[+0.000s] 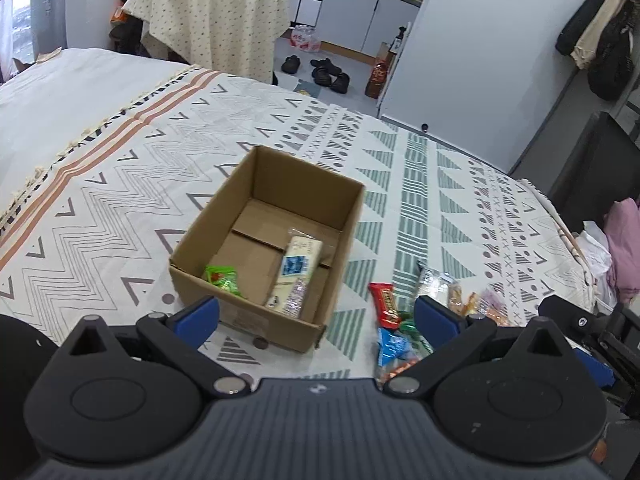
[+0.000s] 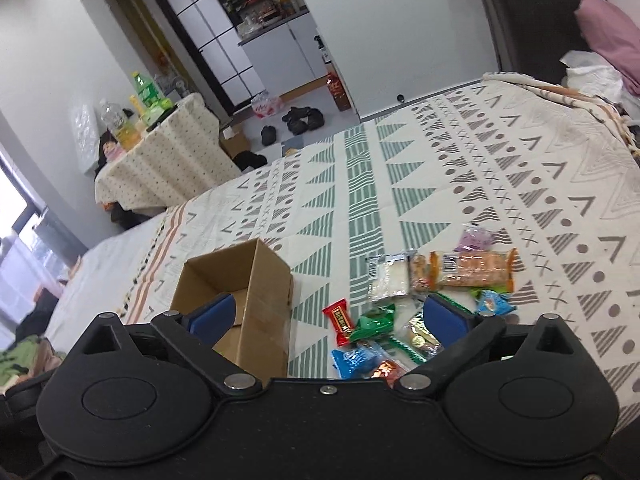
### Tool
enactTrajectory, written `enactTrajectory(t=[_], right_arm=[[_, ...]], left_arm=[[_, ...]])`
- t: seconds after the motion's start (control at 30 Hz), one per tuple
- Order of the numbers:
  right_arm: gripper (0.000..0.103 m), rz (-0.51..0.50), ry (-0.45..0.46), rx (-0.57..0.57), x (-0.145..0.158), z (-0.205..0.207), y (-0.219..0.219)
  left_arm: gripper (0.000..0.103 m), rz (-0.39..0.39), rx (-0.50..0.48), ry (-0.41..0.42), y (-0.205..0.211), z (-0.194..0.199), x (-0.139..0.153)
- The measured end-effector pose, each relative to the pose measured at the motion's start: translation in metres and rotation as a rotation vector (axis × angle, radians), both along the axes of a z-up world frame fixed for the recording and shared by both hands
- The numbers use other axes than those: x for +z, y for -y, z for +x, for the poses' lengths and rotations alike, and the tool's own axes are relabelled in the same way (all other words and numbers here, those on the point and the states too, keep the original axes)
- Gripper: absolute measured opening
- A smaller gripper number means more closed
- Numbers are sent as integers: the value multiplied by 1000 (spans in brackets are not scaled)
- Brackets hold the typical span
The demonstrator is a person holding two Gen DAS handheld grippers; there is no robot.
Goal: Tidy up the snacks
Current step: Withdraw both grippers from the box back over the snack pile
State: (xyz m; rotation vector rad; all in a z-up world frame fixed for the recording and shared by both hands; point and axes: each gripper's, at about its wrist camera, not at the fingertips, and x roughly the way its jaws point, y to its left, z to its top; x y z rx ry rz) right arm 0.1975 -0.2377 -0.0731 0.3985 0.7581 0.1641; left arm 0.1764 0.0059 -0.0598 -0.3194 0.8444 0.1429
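Note:
An open cardboard box (image 1: 256, 312) (image 2: 268, 292) sits on the patterned bedspread. Inside it lie a green packet (image 1: 222, 278) and a long cream packet (image 1: 296, 270). To its right is a loose pile of snacks: a red bar (image 1: 384, 305) (image 2: 339, 320), a blue packet (image 1: 393, 344) (image 2: 354, 361), a green packet (image 2: 374, 323), a white rice packet (image 2: 387, 278), an orange biscuit pack (image 2: 474, 270) and a purple packet (image 2: 476, 239). My left gripper (image 1: 316, 316) hangs open over the box's near corner, holding nothing. My right gripper (image 2: 328, 320) is open above the pile's left side, holding nothing.
The bed's far edge (image 1: 360, 114) drops to a floor with shoes (image 1: 328, 72). A clothed round table (image 1: 216, 20) with bottles stands beyond. Pink bedding and white bags (image 1: 616, 248) lie at the bed's right end. Part of the right gripper (image 1: 580, 320) shows beside the left.

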Motion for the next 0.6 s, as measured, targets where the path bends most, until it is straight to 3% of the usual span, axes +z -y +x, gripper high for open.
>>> enactTrajectory(t=[0.27,0.6], right_arm=[[103,3,3,-25,-3,-14,30],[103,18,14,-38,-7,-34,61]], left_arm=[[103,3,-66,1,28,-10,3],[103,22,-69,7,49,-17,1]])
